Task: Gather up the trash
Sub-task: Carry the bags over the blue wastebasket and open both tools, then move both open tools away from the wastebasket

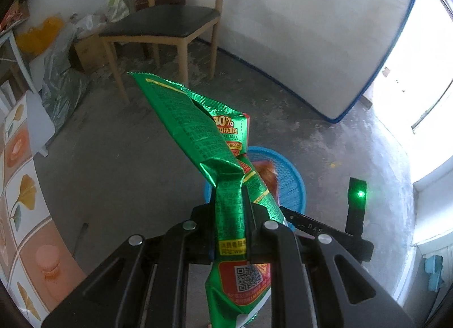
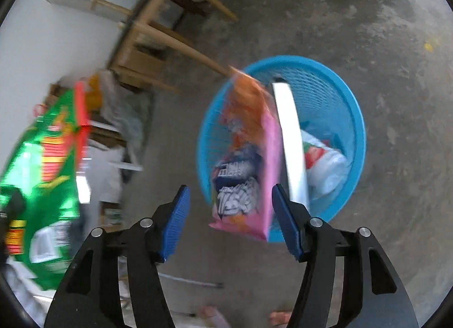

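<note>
My left gripper (image 1: 245, 195) is shut on a crumpled green snack wrapper (image 1: 192, 130) that sticks up and out past the fingers. Behind it on the floor stands the blue mesh basket (image 1: 291, 183). In the right wrist view, my right gripper (image 2: 230, 197) stands open, blue pads wide apart. A pink and orange snack bag (image 2: 249, 158), blurred, hangs loose between them above the blue basket's (image 2: 359, 130) near rim; the left pad is clear of it. The basket holds a white flat piece (image 2: 291, 144) and a crumpled plastic bag (image 2: 325, 164). The green wrapper (image 2: 42, 172) shows at far left.
A wooden chair (image 1: 161, 25) with a dark seat stands behind the basket, with boxes and bags (image 1: 62, 73) beside it. A white mattress with blue edging (image 1: 311, 30) leans at the back. A table with a patterned cloth (image 1: 22, 200) is at the left. The floor is bare concrete (image 2: 368, 45).
</note>
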